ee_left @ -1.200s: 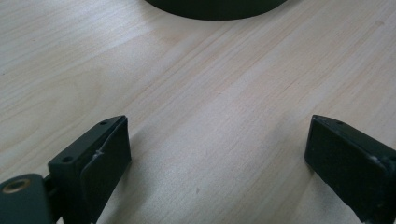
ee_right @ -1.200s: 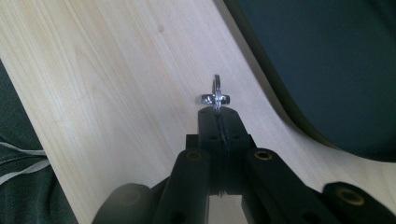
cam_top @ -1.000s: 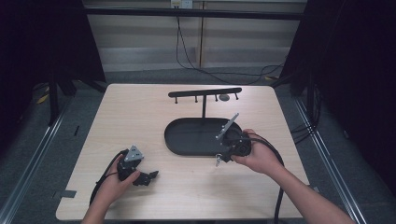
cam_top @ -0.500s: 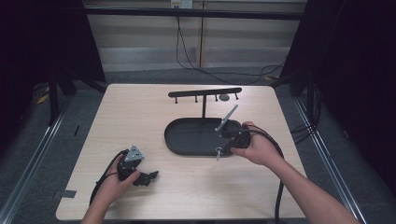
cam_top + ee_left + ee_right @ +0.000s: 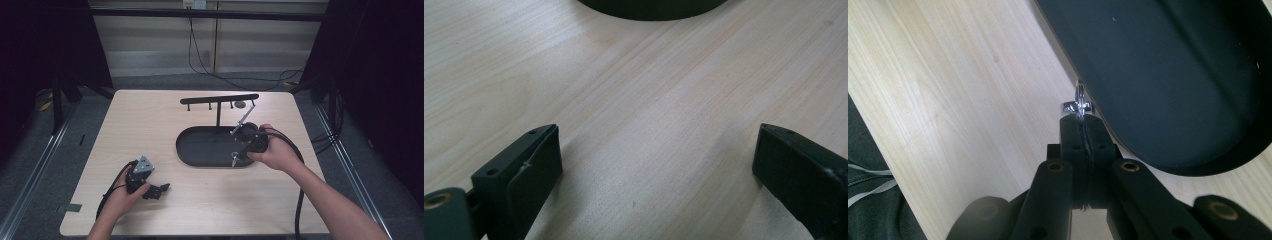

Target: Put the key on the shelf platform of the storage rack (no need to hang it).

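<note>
A small shiny metal piece point(image 5: 1079, 104), with a ring-shaped top and a little cross part under it, sits pinched between the closed jaws of the right gripper point(image 5: 1082, 125). Exactly what kind of piece it is, I cannot tell, because it is small and only its tip comes out from the pads. In the right gripper view it hangs above the edge of the black oval tray point(image 5: 1168, 75), where the tray rim meets the light wooden table point(image 5: 948, 90). In the high view the same piece point(image 5: 234, 158) shows as a small bright point below the right gripper point(image 5: 237, 152), at the near rim of the tray point(image 5: 200, 146).

The right hand point(image 5: 272, 150) holds this gripper over the right end of the tray, and a thick black cable goes from it back along the forearm. Behind the tray a thin post carries a black horizontal bar point(image 5: 220, 99) with short pegs under it.

The left gripper point(image 5: 160, 190) is well apart from all this, near the front left of the table, in the left hand point(image 5: 125, 195). Its jaws stand wide apart with nothing between them, only bare wood, as the left gripper view shows point(image 5: 656, 165). The tray edge point(image 5: 654, 9) is visible far ahead of it.
</note>
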Demonstrator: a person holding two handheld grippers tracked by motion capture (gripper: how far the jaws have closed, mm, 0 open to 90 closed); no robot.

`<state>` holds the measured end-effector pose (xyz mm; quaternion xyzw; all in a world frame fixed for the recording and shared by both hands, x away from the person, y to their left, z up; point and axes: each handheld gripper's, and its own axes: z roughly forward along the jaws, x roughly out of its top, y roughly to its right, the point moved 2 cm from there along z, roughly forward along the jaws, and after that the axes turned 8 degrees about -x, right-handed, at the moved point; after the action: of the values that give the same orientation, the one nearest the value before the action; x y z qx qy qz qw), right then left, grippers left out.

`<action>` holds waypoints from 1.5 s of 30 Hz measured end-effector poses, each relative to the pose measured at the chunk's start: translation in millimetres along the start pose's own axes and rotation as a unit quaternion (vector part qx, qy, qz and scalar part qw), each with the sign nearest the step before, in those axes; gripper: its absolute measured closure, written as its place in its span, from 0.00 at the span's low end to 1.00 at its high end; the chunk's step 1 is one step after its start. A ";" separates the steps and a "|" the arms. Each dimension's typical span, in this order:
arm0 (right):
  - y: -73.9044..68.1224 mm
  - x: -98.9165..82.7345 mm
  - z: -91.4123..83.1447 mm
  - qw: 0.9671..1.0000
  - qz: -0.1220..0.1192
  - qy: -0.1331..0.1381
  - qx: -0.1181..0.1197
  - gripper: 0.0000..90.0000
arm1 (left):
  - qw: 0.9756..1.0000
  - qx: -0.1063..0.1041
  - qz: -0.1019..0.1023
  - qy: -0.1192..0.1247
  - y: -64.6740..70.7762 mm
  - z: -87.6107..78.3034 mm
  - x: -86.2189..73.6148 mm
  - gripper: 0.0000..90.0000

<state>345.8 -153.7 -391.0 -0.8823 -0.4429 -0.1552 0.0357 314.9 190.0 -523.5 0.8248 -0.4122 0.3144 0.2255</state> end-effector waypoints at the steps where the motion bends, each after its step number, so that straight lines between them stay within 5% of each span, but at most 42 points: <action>1: 1.3 1.3 -0.4 1.000 0.003 -0.004 -0.003 1.00 | 1.000 0.000 0.000 0.000 0.0 0.0 0.0 0.06; 23: 13.0 23.0 -3.2 1.000 0.005 0.006 -0.013 1.00 | 1.000 0.000 -0.001 0.003 0.3 0.5 0.2 0.05; 45: 32.6 24.3 8.6 0.999 0.032 0.000 -0.032 1.00 | 1.000 0.001 0.002 0.002 0.2 0.6 0.3 0.05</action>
<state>387.3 -153.0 -389.3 -0.8968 -0.4089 -0.1684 0.0124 315.1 189.4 -523.8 0.8234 -0.4133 0.3170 0.2252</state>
